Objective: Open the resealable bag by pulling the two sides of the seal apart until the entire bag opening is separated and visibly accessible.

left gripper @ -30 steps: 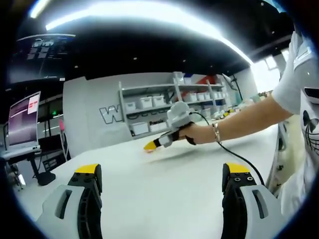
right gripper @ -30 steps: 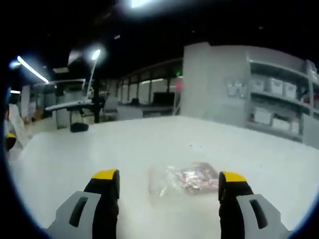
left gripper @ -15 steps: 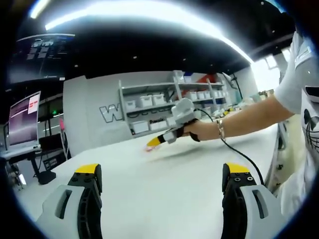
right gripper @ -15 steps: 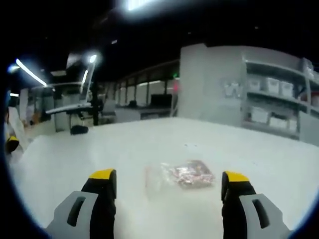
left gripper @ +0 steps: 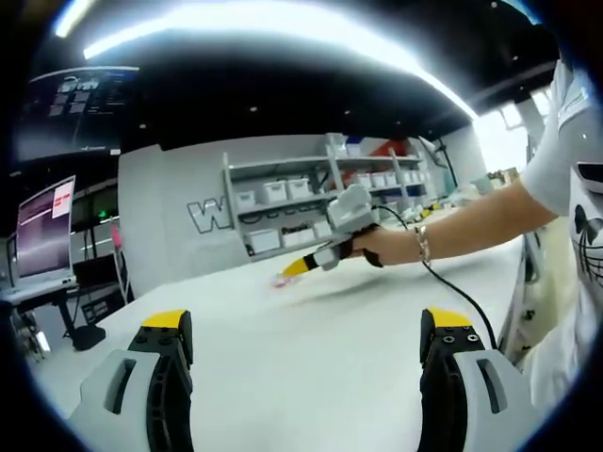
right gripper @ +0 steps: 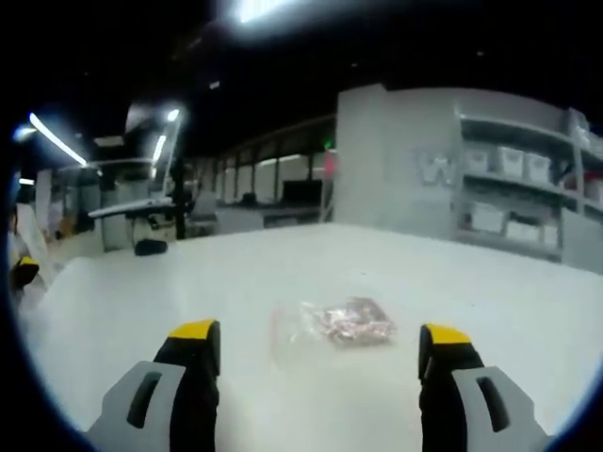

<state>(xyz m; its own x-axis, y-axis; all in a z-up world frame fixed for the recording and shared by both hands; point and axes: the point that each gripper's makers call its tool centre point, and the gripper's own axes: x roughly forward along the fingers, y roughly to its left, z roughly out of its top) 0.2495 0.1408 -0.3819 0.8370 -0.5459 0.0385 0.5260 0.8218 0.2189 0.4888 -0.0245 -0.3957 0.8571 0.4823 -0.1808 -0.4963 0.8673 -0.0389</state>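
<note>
A clear resealable bag (right gripper: 330,326) with reddish contents lies flat on the white table (right gripper: 141,301), ahead of my right gripper (right gripper: 320,348), whose jaws stand wide open and apart from it. In the left gripper view my left gripper (left gripper: 303,337) is open above the table (left gripper: 311,367) with nothing between its jaws. Farther off, a person's hand holds the right gripper (left gripper: 311,263) just above the table, its yellow tips close to the pale bag (left gripper: 283,280).
Grey shelving with white bins (left gripper: 283,202) stands behind the table against a grey wall. A monitor on a stand (left gripper: 42,235) is at the left. The person's arm (left gripper: 471,221) and a black cable (left gripper: 452,292) cross the right side. Desks (right gripper: 132,212) lie beyond the table.
The right gripper has pulled back and risen a little; the bag now sits farther ahead of its jaws. The left gripper has stayed still.
</note>
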